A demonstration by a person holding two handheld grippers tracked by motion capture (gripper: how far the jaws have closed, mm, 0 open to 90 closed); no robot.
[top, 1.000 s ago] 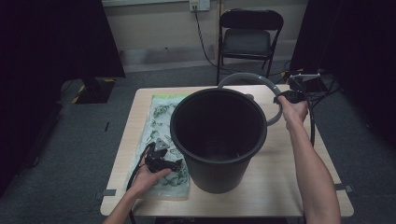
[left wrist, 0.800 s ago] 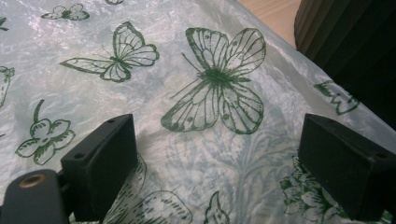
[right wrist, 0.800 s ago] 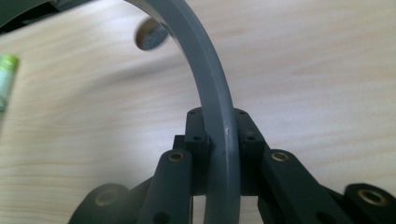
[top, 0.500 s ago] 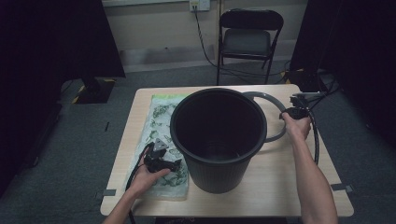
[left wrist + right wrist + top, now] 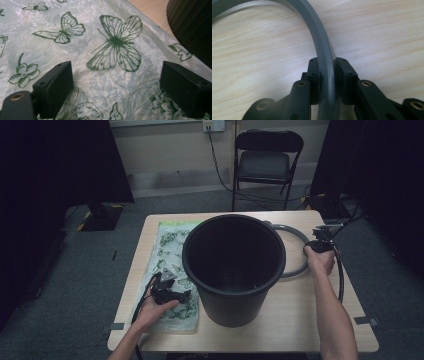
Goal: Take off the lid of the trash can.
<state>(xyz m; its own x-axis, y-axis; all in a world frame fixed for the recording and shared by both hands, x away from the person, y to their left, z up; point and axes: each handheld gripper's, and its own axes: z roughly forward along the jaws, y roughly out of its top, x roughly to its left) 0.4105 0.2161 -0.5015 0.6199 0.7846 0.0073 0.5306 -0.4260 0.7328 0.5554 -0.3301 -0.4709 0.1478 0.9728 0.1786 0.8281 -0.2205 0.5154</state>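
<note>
A grey ring (image 5: pixel 299 245) lies flat on the wooden table (image 5: pixel 300 320) to the right of a tall black bucket (image 5: pixel 235 305). My right gripper (image 5: pixel 307 249) is at the ring's right edge. In the right gripper view the ring (image 5: pixel 322 47) runs between the jaws of my right gripper (image 5: pixel 327 80). Those jaws have just been opening, and the pads still sit against both sides of the ring. My left gripper (image 5: pixel 172 292) rests open on a butterfly-printed plastic bag (image 5: pixel 170 245), left of the bucket. Nothing but the bag (image 5: pixel 112 50) lies between the jaws of my left gripper (image 5: pixel 115 85).
The bucket's ribbed wall (image 5: pixel 192 25) stands close on the left gripper's right. A folding chair (image 5: pixel 267 160) stands beyond the table's far edge. A cable loops from the right gripper down along the table's right side.
My right hand has come down with the grey ring, which went from tilted above the bucket's rim to flat on the table. The left hand has stayed put.
</note>
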